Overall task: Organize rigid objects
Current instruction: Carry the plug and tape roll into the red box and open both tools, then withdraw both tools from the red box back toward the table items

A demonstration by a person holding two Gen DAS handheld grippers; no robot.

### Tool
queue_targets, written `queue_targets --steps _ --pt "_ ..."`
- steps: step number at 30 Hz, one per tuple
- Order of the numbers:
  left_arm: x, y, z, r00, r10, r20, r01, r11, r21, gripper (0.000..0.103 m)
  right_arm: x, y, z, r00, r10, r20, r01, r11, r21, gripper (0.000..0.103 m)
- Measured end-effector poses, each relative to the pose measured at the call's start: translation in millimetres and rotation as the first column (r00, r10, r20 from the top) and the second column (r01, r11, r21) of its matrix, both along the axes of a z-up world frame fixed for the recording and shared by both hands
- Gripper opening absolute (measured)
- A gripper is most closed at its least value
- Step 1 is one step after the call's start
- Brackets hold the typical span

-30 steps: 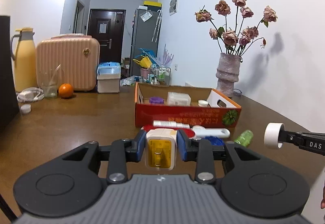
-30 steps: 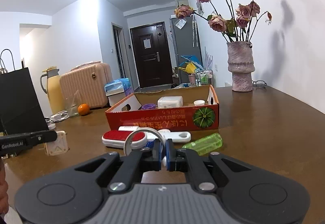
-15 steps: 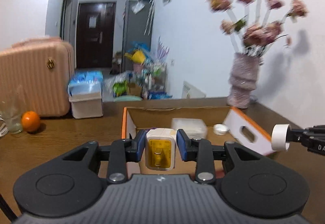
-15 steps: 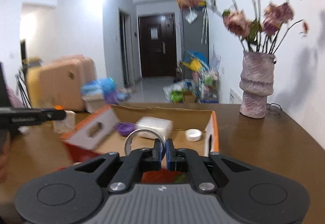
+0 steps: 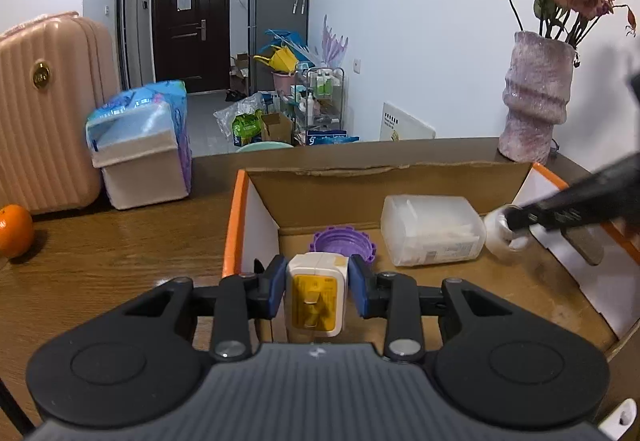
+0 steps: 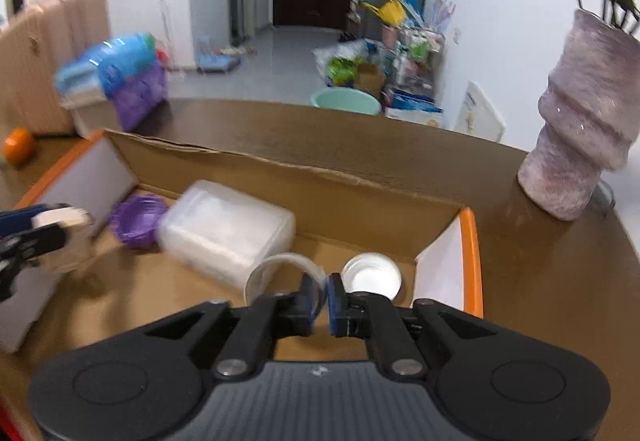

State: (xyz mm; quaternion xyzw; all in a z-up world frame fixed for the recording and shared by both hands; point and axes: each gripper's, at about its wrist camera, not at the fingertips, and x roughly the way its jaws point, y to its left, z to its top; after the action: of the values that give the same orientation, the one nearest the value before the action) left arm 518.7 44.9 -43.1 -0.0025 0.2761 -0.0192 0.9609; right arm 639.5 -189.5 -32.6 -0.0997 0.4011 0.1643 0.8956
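Both grippers hang over the open cardboard box (image 5: 400, 177) on the wooden table (image 5: 112, 249). The left gripper (image 5: 317, 291) pinches a white and yellow plug adapter (image 5: 316, 295) near the box's left wall. The right gripper (image 6: 325, 297) is clamped on a white tape ring (image 6: 280, 271), beside a white cap (image 6: 372, 275), with a clear plastic container (image 6: 228, 229) and purple lid (image 6: 138, 219) lying inside.

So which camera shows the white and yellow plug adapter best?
The left wrist view: the white and yellow plug adapter sits sharp and central, clamped by the left gripper. The right wrist view catches only a blurred white sliver at its left edge.
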Motion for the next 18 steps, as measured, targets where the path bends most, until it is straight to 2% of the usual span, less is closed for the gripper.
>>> queue_targets --steps 2,3,6,10,18 --pt "-3.7 -1.3 -0.8 1.0 -0.006 0.022 0.006 1.0 0.017 0.035 10.4 7.2 -5.1 1.0 0.004 -0.014 -0.004 1.0 -0.023 0.024" --pt "-5.4 -2.1 0.1 1.0 -0.007 0.03 0.006 1.0 0.026 0.039 13.8 8.2 -6.5 1.0 0.007 -0.022 -0.007 1.0 -0.018 0.028" --pt "-8.0 -2.3 5.9 0.999 -0.009 0.046 0.008 1.0 0.03 0.051 15.1 6.5 -6.3 1.0 0.004 -0.029 -0.004 1.0 0.017 0.03" --pt "-11.3 1.8 16.9 0.998 0.012 0.055 -0.013 1.0 0.012 0.052 10.9 -1.9 1.9 0.999 -0.008 -0.032 0.01 0.999 0.052 0.033" --pt "-51.3 2.4 47.8 0.996 0.02 0.09 -0.02 1.0 0.008 0.066 -27.9 -32.6 50.8 0.999 -0.045 0.027 0.043 0.996 0.074 0.035"
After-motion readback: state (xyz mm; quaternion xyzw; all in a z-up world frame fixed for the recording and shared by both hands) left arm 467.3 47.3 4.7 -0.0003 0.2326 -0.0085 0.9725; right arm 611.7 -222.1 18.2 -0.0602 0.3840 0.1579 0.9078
